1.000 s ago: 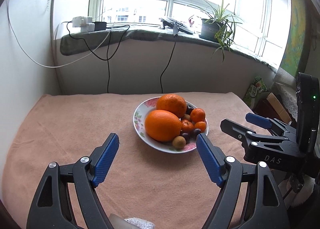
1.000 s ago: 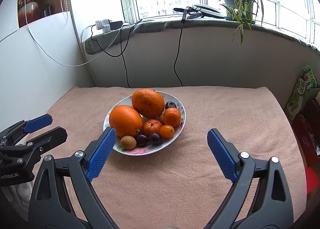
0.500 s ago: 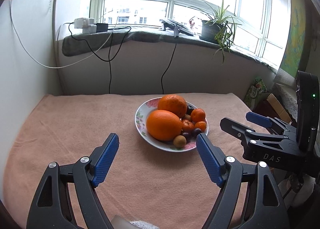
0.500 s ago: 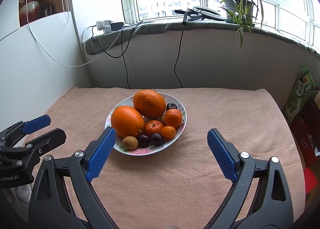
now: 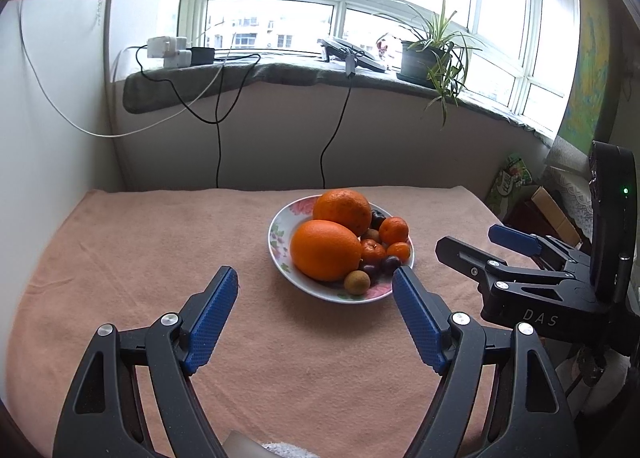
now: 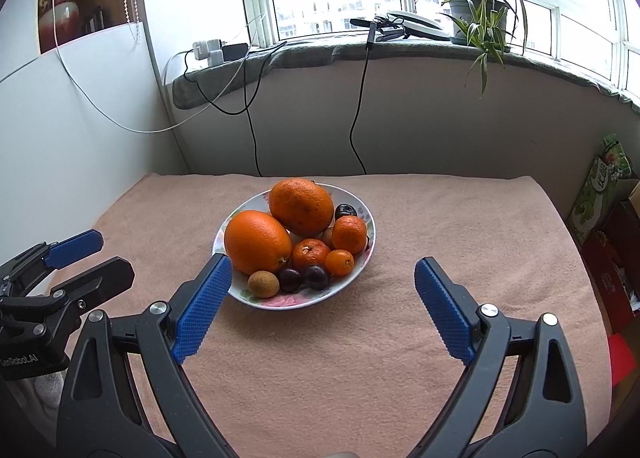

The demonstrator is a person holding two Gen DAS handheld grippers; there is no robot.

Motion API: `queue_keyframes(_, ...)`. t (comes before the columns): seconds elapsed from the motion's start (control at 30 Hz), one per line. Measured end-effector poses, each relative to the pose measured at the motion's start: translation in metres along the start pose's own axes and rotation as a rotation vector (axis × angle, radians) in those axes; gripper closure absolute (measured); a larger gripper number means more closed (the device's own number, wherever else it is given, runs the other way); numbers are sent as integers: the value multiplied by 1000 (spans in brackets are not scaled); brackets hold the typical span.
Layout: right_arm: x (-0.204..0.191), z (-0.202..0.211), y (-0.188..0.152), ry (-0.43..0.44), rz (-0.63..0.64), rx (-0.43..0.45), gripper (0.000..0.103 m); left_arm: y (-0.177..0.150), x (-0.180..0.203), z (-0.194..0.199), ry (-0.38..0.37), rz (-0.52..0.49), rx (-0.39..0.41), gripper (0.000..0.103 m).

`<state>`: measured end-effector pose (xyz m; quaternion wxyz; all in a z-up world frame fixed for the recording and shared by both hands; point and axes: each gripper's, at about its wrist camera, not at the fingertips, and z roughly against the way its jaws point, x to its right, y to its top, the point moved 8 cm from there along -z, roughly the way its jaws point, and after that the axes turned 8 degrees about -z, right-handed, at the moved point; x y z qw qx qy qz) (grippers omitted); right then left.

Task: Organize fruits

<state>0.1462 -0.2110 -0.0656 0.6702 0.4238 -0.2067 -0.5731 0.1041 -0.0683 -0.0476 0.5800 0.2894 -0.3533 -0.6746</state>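
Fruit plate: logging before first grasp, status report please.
Left gripper open, right gripper open, both empty. Fruit piled on plate, untouched. Nothing blocking approach.

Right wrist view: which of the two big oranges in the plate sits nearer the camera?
The smoother, brighter orange on the left of the plate, just beyond the right gripper. The duller, speckled orange lies behind it.
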Motion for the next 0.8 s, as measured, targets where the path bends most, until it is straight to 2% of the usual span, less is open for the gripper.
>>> queue_keyframes(0.8, 2, -4, -3, -9, 0, -13, 8, 0, 1, 2, 9, 0, 16, 23)
